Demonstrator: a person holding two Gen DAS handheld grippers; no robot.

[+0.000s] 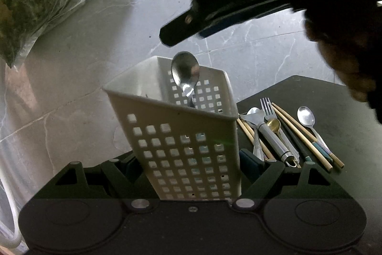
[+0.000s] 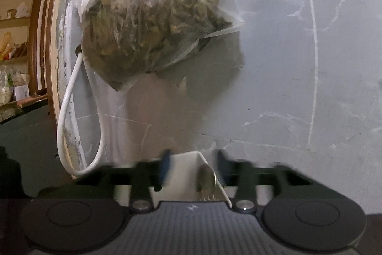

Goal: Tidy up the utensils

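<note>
Left gripper (image 1: 188,169) is clamped on the white perforated utensil caddy (image 1: 191,149), pads pressed on both side walls, caddy tilted away from me. One steel spoon (image 1: 185,71) stands inside it, bowl up, leaning on the far wall above the rim. My right gripper (image 2: 192,167) hangs just over the caddy mouth with jaws parted and nothing between the pads; from the left wrist view I see it as a dark finger directly above the spoon bowl.

Surface: dark counter (image 1: 353,135), its far corner visible, grey marbled tile floor (image 1: 71,87) beyond and below. Remaining utensils lie in a loose pile (image 1: 286,133) on the counter right of the caddy: fork, spoons, a gold spoon, a metal-handled peeler, bamboo chopsticks, overlapping each other. That pile sits just beside the caddy's right wall.

Other stuff: clear plastic bag of dried leaves (image 2: 152,16) on the floor, a white cable (image 2: 66,111) looping beside it, wooden door frame and shelves at far left. Floor past the counter edge is otherwise open.
</note>
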